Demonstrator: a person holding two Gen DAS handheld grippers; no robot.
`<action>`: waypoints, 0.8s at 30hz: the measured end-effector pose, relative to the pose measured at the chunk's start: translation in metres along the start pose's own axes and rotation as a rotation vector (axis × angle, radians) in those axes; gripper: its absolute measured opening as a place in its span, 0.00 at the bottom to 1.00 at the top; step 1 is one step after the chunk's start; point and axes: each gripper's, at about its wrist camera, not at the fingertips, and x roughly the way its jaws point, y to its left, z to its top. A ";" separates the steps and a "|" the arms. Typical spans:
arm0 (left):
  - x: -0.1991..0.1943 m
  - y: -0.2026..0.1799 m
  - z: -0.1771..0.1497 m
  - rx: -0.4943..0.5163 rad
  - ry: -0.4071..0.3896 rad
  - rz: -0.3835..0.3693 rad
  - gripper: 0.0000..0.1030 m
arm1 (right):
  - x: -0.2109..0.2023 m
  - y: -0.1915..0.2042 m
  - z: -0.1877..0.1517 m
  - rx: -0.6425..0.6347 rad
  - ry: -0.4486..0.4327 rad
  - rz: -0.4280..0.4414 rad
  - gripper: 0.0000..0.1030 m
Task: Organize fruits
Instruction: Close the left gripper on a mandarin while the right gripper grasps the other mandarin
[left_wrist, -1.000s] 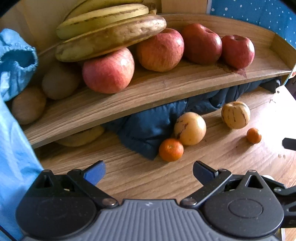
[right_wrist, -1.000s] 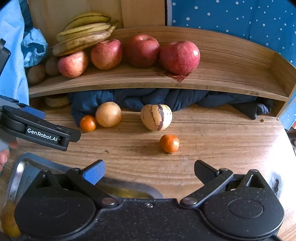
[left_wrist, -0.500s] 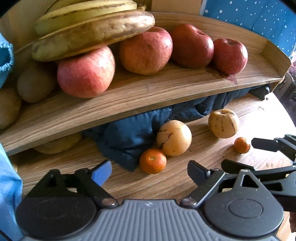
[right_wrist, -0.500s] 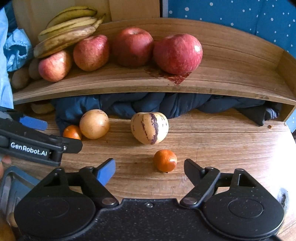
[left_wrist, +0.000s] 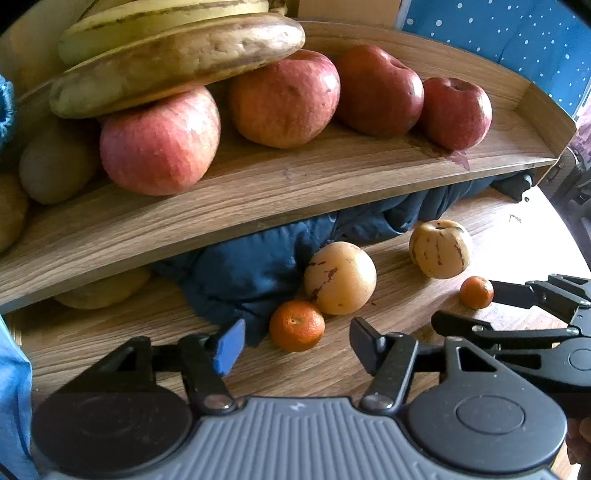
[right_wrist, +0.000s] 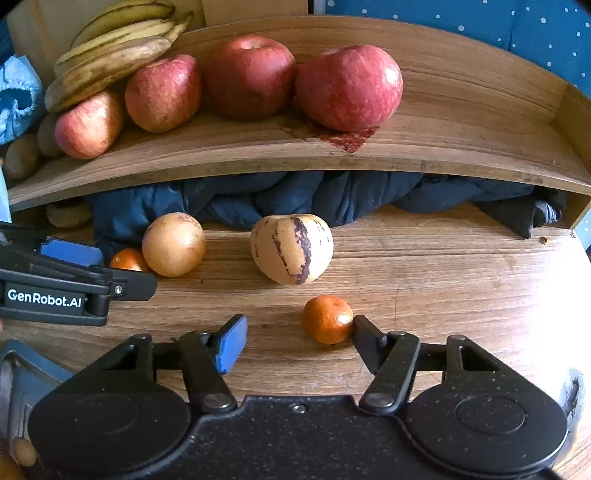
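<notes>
Your left gripper (left_wrist: 295, 345) pointed down at the wooden table (left_wrist: 129, 332), its jaws closing. A small orange (left_wrist: 296, 325) lay on the table between the two fingertips and a little beyond them, untouched by either pad, so nothing was grasped. Just to the far right of this orange, touching it, sat a round yellow fruit (left_wrist: 340, 277), with a dark blue cloth (left_wrist: 243, 269) on its left.

Your right gripper (right_wrist: 297, 338) was also closing. A second small orange (right_wrist: 327, 319) lay between its fingers, close against the right fingertip (right_wrist: 364, 328) and well clear of the blue left pad (right_wrist: 232, 341); it was not yet clamped. A striped yellow fruit (right_wrist: 291, 248) sat just beyond that orange.

On the shelf (right_wrist: 461, 122) above, at the far side, four apples (right_wrist: 349, 86) stood in a row, with bananas (right_wrist: 110, 55) resting at the left end.
</notes>
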 end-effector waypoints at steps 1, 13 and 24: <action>0.002 -0.001 0.000 -0.001 -0.001 0.002 0.62 | 0.001 0.000 0.000 0.000 -0.001 -0.002 0.61; 0.004 0.003 0.002 -0.016 -0.010 0.014 0.45 | 0.002 0.002 0.004 0.003 -0.014 -0.018 0.37; -0.001 -0.001 -0.003 -0.009 -0.011 0.000 0.34 | -0.003 0.012 0.001 -0.011 -0.013 0.028 0.31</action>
